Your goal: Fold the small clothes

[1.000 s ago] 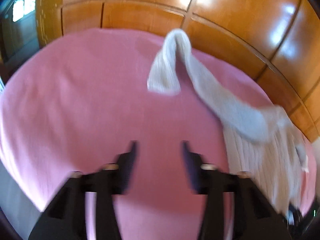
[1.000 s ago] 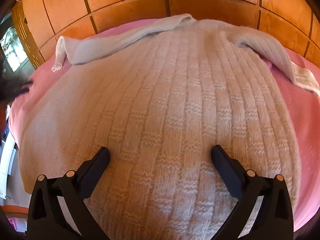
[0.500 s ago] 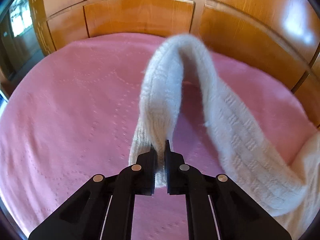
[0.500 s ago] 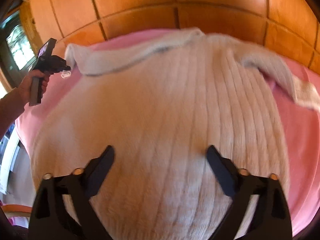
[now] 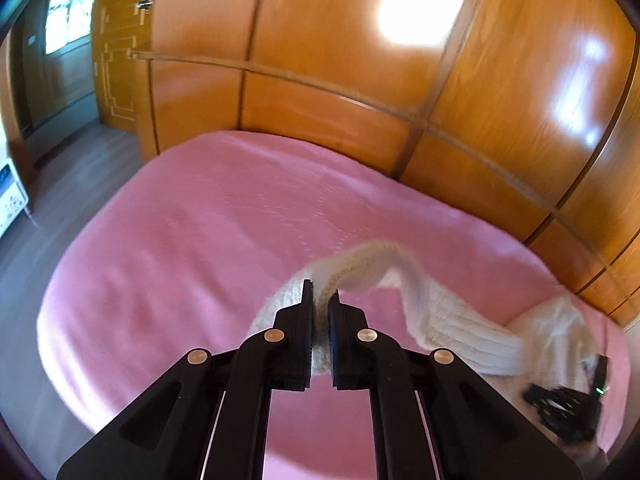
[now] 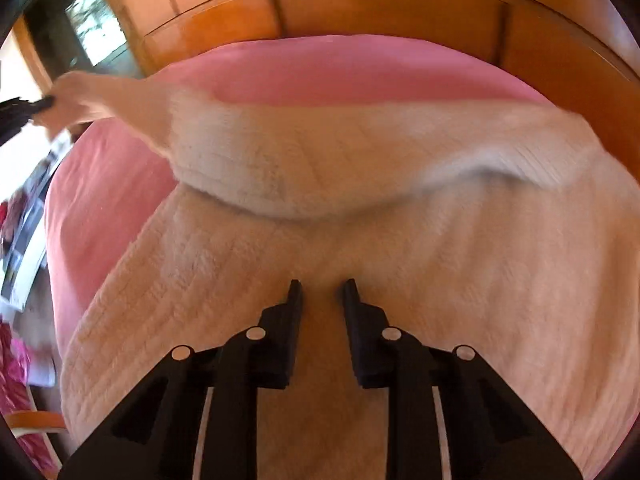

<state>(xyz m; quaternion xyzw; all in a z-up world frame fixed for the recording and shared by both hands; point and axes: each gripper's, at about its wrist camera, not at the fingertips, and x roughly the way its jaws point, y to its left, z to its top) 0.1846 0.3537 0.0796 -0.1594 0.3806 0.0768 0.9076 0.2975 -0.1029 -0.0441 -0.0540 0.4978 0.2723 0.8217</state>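
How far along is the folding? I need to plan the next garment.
Done: the sweater lies spread on the bed, no finished fold. In hand: left gripper is shut on a sleeve, lifted off the bed; right gripper's jaws have just been closing over the sweater, grip unclear. Left: every fold.

This is a bedroom in a home. A bed point(image 5: 192, 240) under a pink quilted cover fills most of both views. Along its far edge stands a tall glossy wooden wardrobe point(image 5: 360, 60), its panelled doors catching bright patches of light. Past the left corner of the bed lies a wood floor point(image 5: 68, 184), leading to a doorway with a window point(image 5: 68, 28) beyond it. A cream knitted sweater point(image 6: 360, 240) is spread over the bed.
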